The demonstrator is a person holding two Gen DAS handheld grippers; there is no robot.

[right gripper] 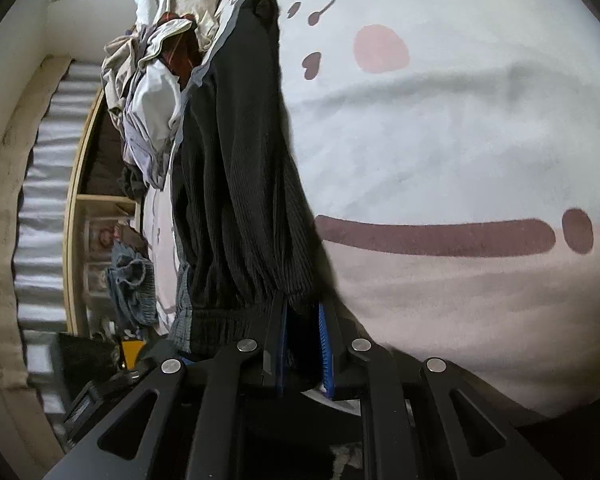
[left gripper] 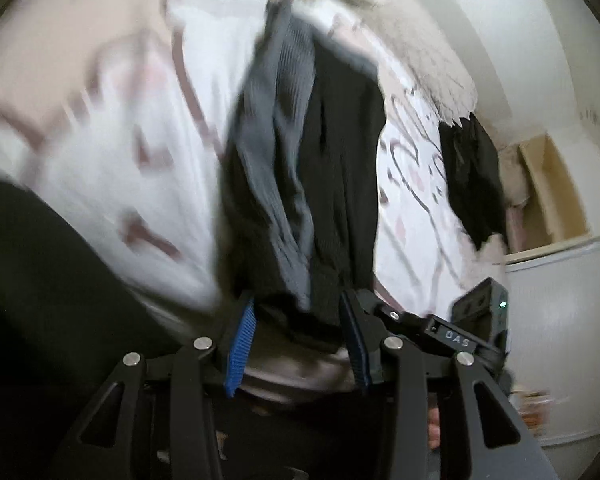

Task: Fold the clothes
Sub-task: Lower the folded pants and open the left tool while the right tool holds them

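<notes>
Bedspread: a white cover (right gripper: 440,140) with brown lines, dots and a pink spot filled the right wrist view from 12 to 4 o'clock; in the left wrist view it lay blurred behind the garment.
Garment: a black ribbed piece with grey panels (right gripper: 236,184) lay stretched on the bedspread, running from 12 o'clock down to its gathered cuff at 6 o'clock in the right wrist view; in the left wrist view (left gripper: 312,184) it ran the same way, blurred.
Clothes pile: mixed pale and dark red items (right gripper: 156,80) sat at 10 o'clock, just beside the garment's far end.
Denim item: a crumpled blue piece (right gripper: 134,284) lay at 8 o'clock, near the cuff.
Left gripper: (left gripper: 298,344) stood partly parted, with the garment's hem bunched between its blue pads; contact on both pads could not be confirmed.
Right gripper: (right gripper: 302,340) was nearly closed, pinching the cuff's edge.
</notes>
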